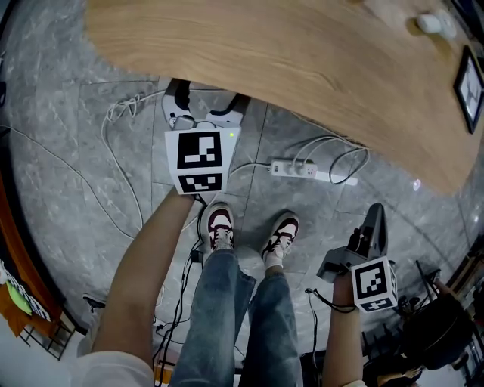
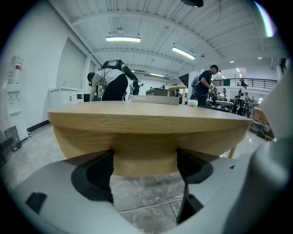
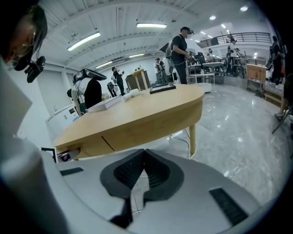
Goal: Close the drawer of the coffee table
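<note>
My left tool (image 1: 200, 106) stands wide, a jaw on either side of the drawer front (image 2: 144, 162) under the coffee table (image 1: 302, 68)'s near edge. My right tool (image 3: 144, 160) is pinched narrow on nothing, well to the right.

The coffee table (image 1: 287, 53) is set across the far part of the floor (image 1: 60, 91). A framed item (image 1: 470, 87) and a small object (image 1: 429, 23) are placed on the tabletop near its right edge. The left gripper (image 1: 203, 106) is positioned at the near edge and partly beneath it, while the right gripper (image 1: 375, 218) is held further right, well apart from the table. A power strip (image 1: 302, 169) is laid on the floor between the near edge and the person's shoes (image 1: 219, 227), with cables (image 1: 113, 159) to its left.
</note>
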